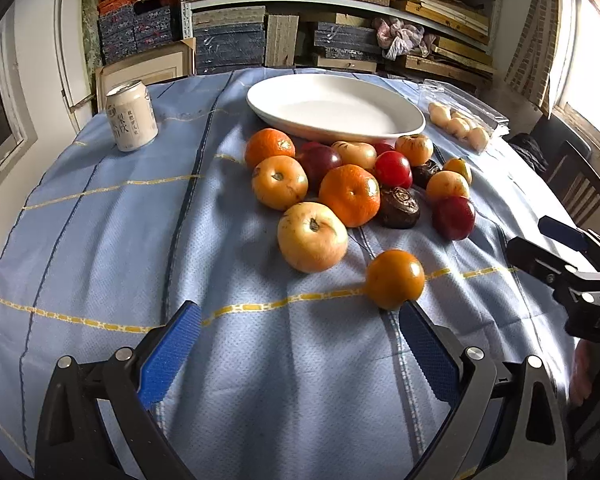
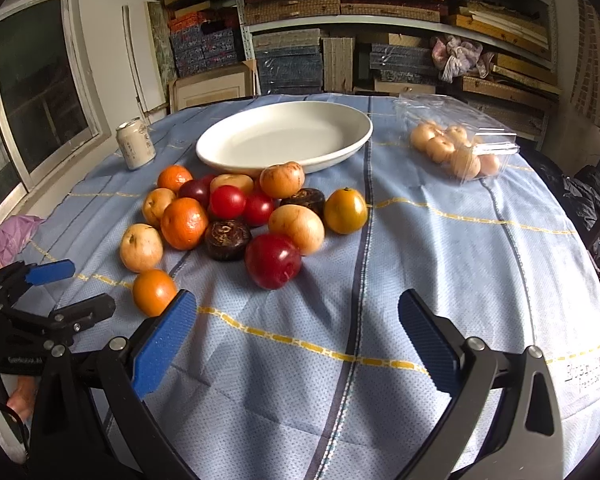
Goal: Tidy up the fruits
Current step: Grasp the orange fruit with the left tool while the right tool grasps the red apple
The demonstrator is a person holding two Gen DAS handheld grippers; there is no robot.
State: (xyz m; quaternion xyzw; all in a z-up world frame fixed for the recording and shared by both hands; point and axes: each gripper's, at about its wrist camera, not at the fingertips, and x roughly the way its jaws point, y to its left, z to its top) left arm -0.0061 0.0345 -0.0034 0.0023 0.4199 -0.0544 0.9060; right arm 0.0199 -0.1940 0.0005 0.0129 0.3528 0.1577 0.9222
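Observation:
A pile of fruit lies on the blue cloth in front of a white oval plate (image 1: 300,96) (image 2: 236,140), which holds nothing. The pile has oranges (image 1: 354,196) (image 2: 183,222), pale apples (image 1: 312,238) (image 2: 141,247), red plums (image 1: 454,217) (image 2: 273,261), red tomatoes (image 1: 393,169) (image 2: 227,201) and dark water chestnuts (image 1: 399,207) (image 2: 227,239). One small orange fruit (image 1: 395,279) (image 2: 154,292) sits apart, nearest me. My left gripper (image 1: 300,320) is open, its right finger close to that fruit. My right gripper (image 2: 296,316) is open and empty, short of the pile.
A pale drink can (image 1: 131,116) (image 2: 135,144) stands at the far left. A clear plastic box with small pale fruits (image 1: 460,124) (image 2: 456,148) lies at the far right. Shelves with stacked boxes stand behind the table. A dark chair (image 1: 580,184) is at the right.

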